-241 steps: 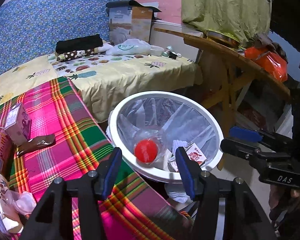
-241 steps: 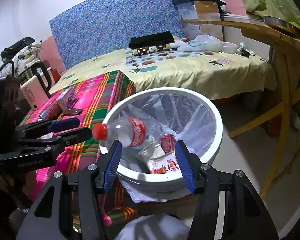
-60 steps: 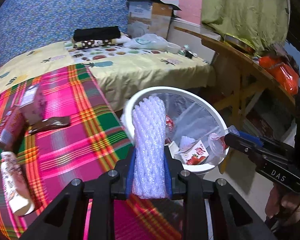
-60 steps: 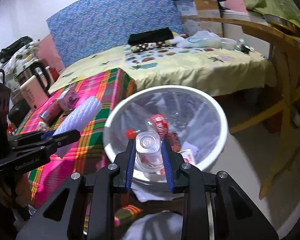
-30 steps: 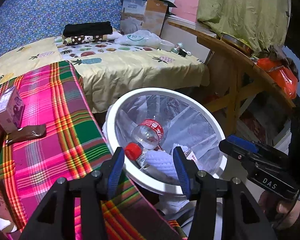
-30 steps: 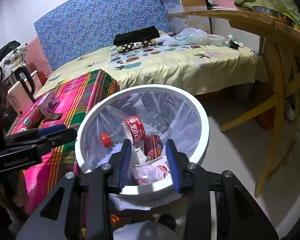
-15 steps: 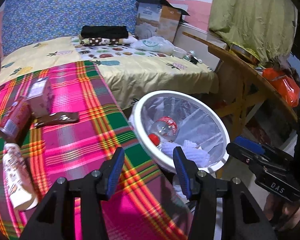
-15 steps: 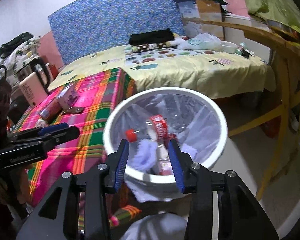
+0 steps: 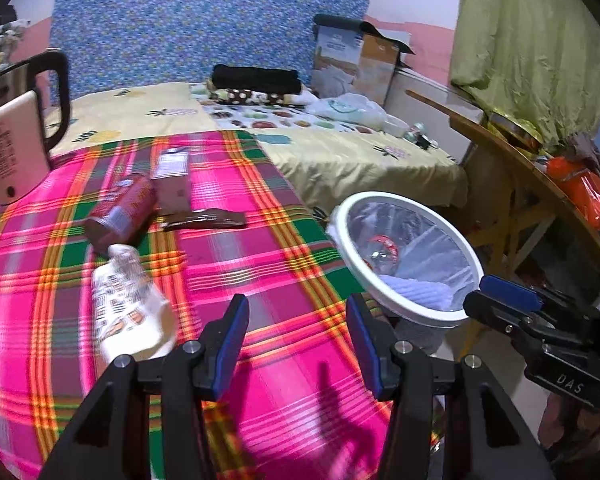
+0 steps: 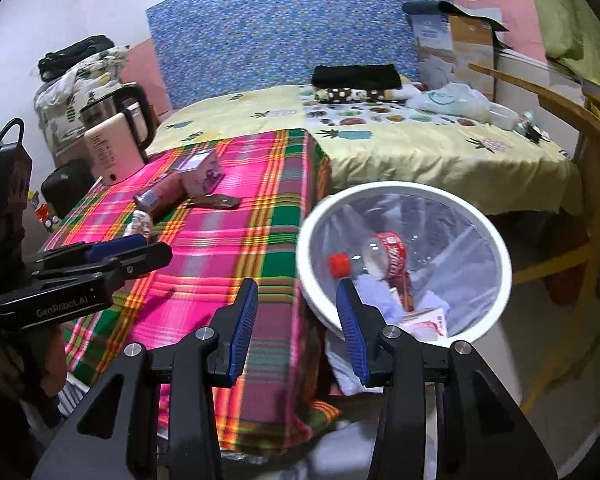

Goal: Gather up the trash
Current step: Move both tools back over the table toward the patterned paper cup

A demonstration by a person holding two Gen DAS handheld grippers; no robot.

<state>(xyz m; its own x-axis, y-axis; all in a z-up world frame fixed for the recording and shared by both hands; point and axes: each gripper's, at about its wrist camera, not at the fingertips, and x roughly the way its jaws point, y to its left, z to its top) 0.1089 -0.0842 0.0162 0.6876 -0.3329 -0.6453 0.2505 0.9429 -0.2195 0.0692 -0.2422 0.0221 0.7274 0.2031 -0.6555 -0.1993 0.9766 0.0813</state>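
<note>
A white bin lined with clear plastic stands at the right of the plaid table. In it lie a bottle with a red cap, white foam netting and cartons. On the pink plaid cloth lie a white printed wrapper, a red can, a pink carton and a brown wrapper. My left gripper is open and empty above the cloth, right of the white wrapper. My right gripper is open and empty over the table's edge beside the bin.
A kettle stands at the table's far left. A bed with a yellow sheet lies behind, with a black bundle and a cardboard box. A wooden table stands at the right.
Both grippers let their trash fall into the bin and opened. They have since swung left, away from the bin and over the plaid table.
</note>
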